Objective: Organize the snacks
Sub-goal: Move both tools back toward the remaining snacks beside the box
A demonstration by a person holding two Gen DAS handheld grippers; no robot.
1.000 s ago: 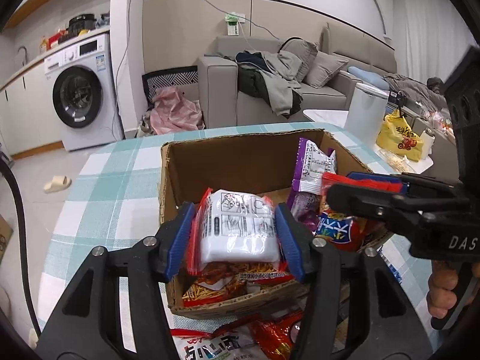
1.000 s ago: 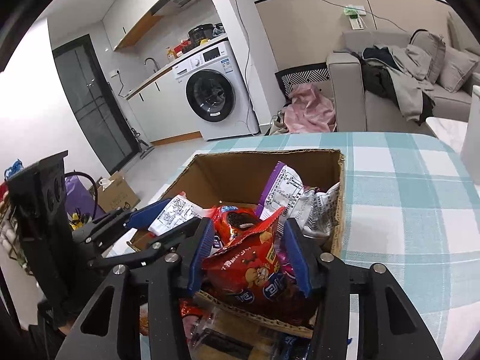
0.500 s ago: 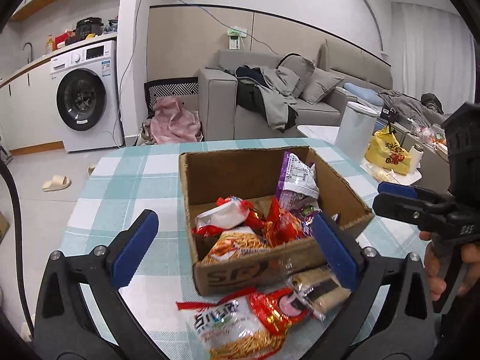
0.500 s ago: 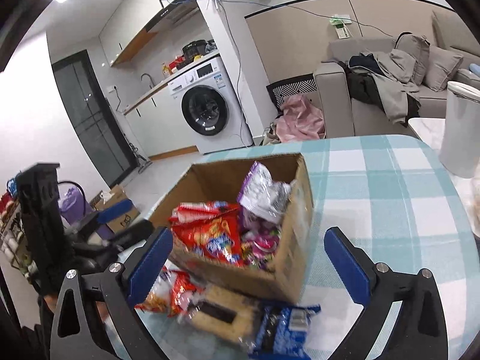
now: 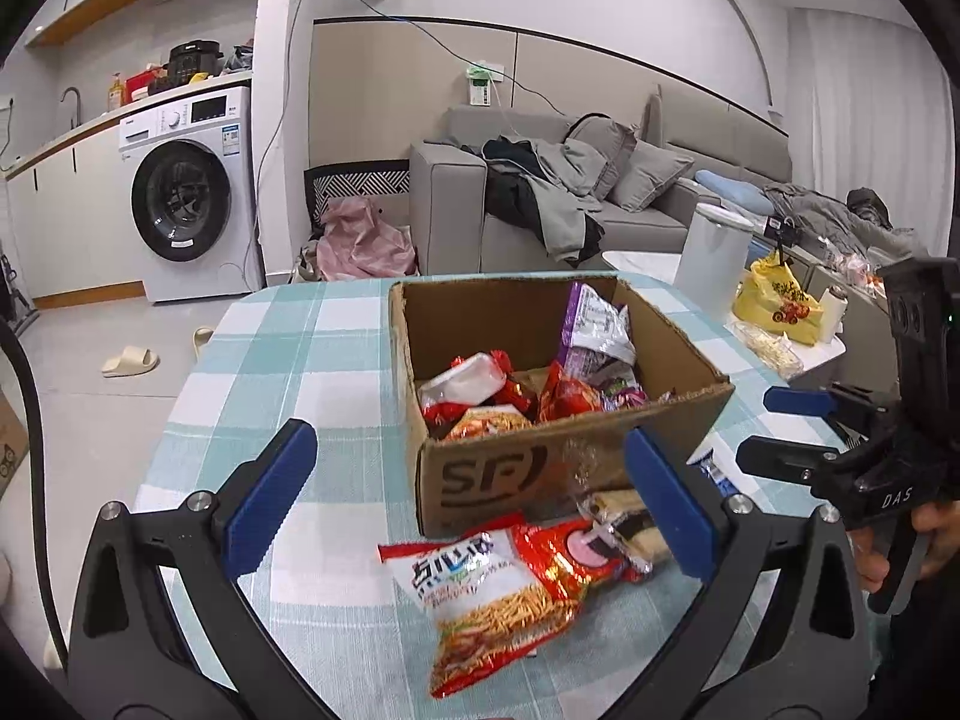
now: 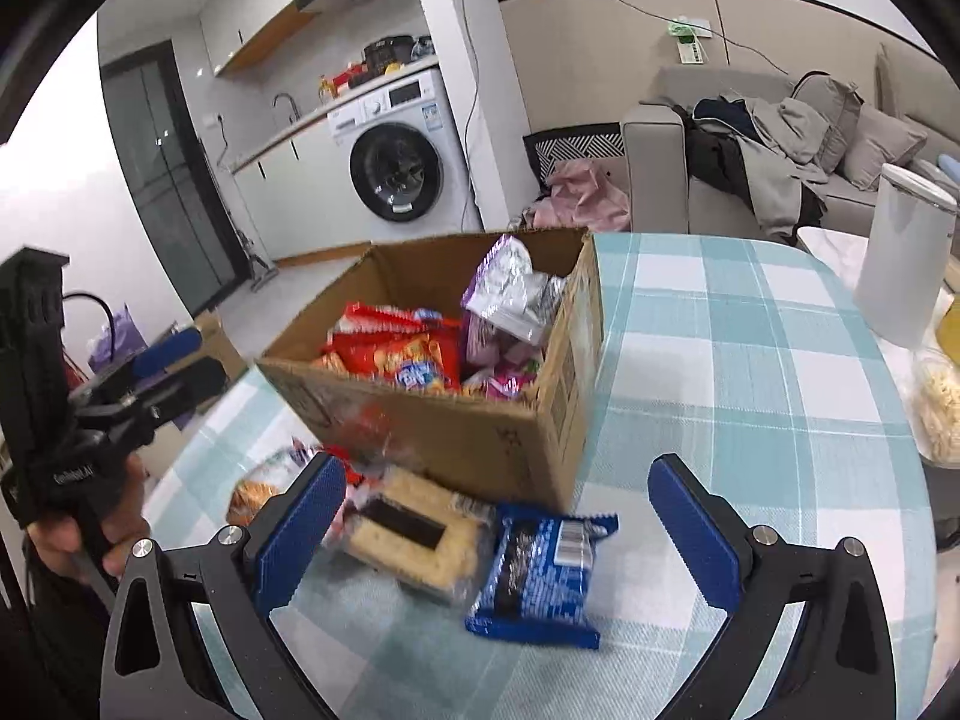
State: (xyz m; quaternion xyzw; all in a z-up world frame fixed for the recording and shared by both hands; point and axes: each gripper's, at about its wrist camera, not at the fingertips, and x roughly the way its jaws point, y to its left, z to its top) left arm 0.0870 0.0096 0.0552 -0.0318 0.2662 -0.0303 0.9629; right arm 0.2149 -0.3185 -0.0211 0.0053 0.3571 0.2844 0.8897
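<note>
An open brown cardboard box (image 5: 558,468) stands on a round table covered in a teal-and-white checked cloth (image 5: 288,360), its printed side facing the near edge. Inside the box lie several packets: a white packet with red ends (image 5: 465,381) toward the left wall, a red crinkled bag (image 5: 567,399) in the middle and a purple-and-silver bag (image 5: 594,330) leaning upright against the far right corner.

Between the box and the table's near edge lie more snacks. A red-and-white bag of thin fried sticks (image 5: 489,594) lies flat near the edge, a clear-wrapped pack of sandwich biscuits with a dark filling (image 6: 408,531) sits just before the box wall, and a blue wrapped biscuit packet (image 6: 540,573) lies just beside it, toward the box's right corner.

The left gripper (image 5: 468,501) hangs over the stick bag with its blue pads spread wide and nothing between them. The right gripper (image 6: 498,534) hangs over the biscuit pack and blue packet, likewise wide apart and empty. Both sets of jaws have just been opening. A hand (image 6: 90,531) grips the left tool's handle at the right view's left margin.
</note>
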